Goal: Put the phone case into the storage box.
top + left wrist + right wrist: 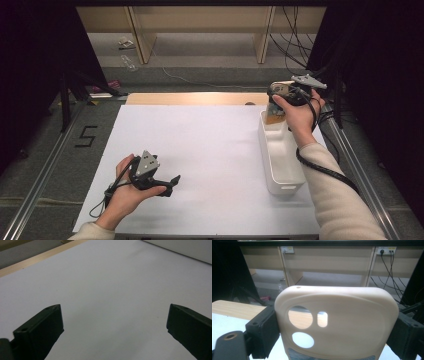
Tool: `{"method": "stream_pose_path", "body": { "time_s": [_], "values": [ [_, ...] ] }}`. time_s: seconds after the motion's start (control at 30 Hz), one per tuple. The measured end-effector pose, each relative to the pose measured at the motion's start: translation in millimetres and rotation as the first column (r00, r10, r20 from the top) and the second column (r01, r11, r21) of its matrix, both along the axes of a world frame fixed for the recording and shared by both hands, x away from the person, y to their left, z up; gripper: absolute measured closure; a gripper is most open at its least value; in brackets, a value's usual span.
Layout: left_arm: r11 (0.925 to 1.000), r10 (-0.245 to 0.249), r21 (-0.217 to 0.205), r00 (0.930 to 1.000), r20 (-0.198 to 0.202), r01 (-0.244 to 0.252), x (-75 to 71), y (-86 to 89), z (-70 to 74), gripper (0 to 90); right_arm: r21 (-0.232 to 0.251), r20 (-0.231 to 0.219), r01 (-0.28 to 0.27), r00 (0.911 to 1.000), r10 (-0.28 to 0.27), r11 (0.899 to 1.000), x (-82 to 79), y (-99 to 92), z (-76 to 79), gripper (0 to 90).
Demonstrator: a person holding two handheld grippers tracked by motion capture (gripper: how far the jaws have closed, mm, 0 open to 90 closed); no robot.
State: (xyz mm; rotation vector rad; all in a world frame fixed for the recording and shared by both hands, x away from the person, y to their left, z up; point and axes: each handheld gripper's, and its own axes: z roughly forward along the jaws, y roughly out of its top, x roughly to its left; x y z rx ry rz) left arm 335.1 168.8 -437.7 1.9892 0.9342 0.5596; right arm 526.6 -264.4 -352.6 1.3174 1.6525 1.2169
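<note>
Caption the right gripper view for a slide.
Right claw clamps a beige phone case by its sides.

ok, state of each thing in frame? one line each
right gripper: shut on the phone case, held above the far end of the bin
phone case: beige, upright between the jaws, camera cutouts showing
left gripper: open, nothing between the jaws, low over the white sheet
bin: white, open-topped, upright on the sheet, looks empty
white sheet: flat on the table

The phone case point(337, 322) runs off the bottom edge — its lower end unseen.
</note>
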Motion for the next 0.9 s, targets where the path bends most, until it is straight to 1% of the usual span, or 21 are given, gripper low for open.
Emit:
{"method": "stream_pose_path", "body": {
  "time_s": [0.43, 0.9],
  "values": [
    [1.0000, 0.001, -0.002, 1.0000, 0.000, -0.001, 0.1, 0.0, -0.1, 0.3, -0.011, -0.006, 0.005, 1.0000, -0.005, 1.000, 3.4, 1.9, -3.3, 12.2],
    [1.0000, 0.000, -0.004, 1.0000, -0.001, 0.000, 0.2, 0.0, -0.2, 0.4, -0.030, -0.027, 0.016, 0.9995, -0.017, 0.999, 6.5, 5.9, -11.5, 12.1]
  ]
}}
